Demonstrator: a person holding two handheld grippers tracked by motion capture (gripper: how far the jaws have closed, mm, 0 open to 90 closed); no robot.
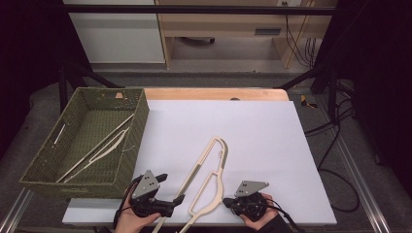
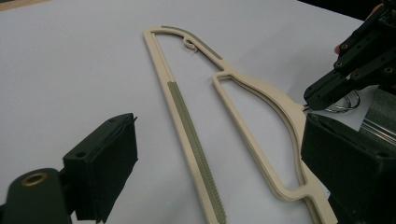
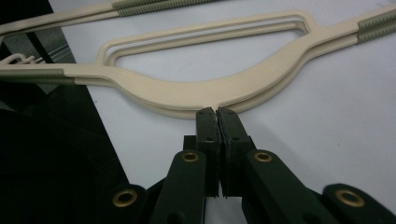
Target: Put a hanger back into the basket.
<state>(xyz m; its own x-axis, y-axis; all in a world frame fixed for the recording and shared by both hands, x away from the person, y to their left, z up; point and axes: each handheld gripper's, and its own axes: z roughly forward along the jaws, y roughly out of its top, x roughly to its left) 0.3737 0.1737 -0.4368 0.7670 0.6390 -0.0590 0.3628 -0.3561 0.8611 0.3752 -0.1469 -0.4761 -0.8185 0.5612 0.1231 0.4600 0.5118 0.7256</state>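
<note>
While the cream hanger (image 1: 206, 177) lies near the surface's (image 1: 262, 131) front edge, the left gripper (image 1: 180, 199) hangs just beside it, fingers (image 2: 105, 158) spread wide, and the right gripper (image 3: 216, 112) has its fingers pressed together at the hanger's neck, by the wire hook (image 2: 343, 103).

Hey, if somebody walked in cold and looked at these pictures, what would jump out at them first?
Probably the cream plastic clothes hangers, stacked on the white board near the front edge. The right gripper has its jaws pressed together at the hangers' curved neck, where the wire hook sits, while the left gripper waits open beside them. At the left stands an olive woven basket with another cream hanger lying inside.
</note>
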